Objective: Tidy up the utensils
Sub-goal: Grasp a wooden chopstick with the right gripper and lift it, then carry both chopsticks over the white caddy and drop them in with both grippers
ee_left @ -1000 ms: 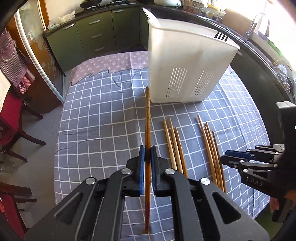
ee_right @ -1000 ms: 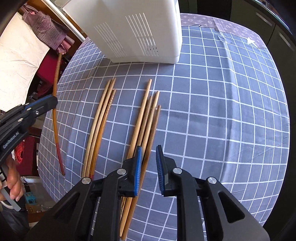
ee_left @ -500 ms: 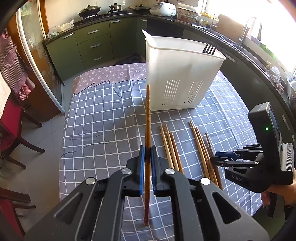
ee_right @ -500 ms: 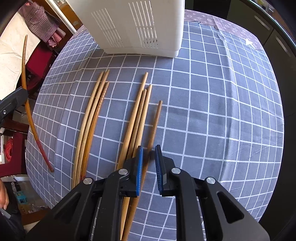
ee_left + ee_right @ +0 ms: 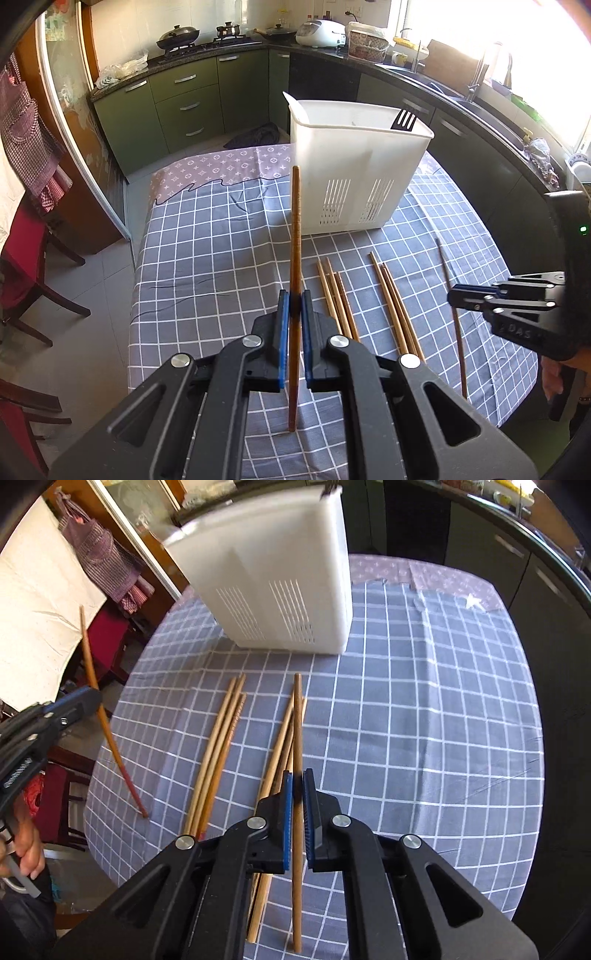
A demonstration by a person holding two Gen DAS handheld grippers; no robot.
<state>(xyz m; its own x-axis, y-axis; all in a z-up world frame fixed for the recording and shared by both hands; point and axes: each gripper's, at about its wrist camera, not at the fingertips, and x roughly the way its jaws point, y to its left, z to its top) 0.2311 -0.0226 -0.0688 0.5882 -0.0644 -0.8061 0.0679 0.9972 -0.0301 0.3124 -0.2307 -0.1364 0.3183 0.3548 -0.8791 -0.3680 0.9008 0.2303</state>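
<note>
Chopstick (image 5: 295,236), dark reddish, pinched in my left gripper (image 5: 294,310), pads pressed on its shaft, tip pointing toward white holder (image 5: 354,177). Second chopstick (image 5: 297,738), pale wood, pinched in my right gripper (image 5: 297,794), jaws pressed together on it. Holder stands on checked tablecloth (image 5: 424,720); black fork (image 5: 404,120) inside it. Loose chopsticks (image 5: 221,746) lie on cloth in front of holder, in two bundles, between holder and my grippers.

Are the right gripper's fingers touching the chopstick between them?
Touching. The right wrist view shows the right gripper with both blue fingers pressed against the chopstick.
</note>
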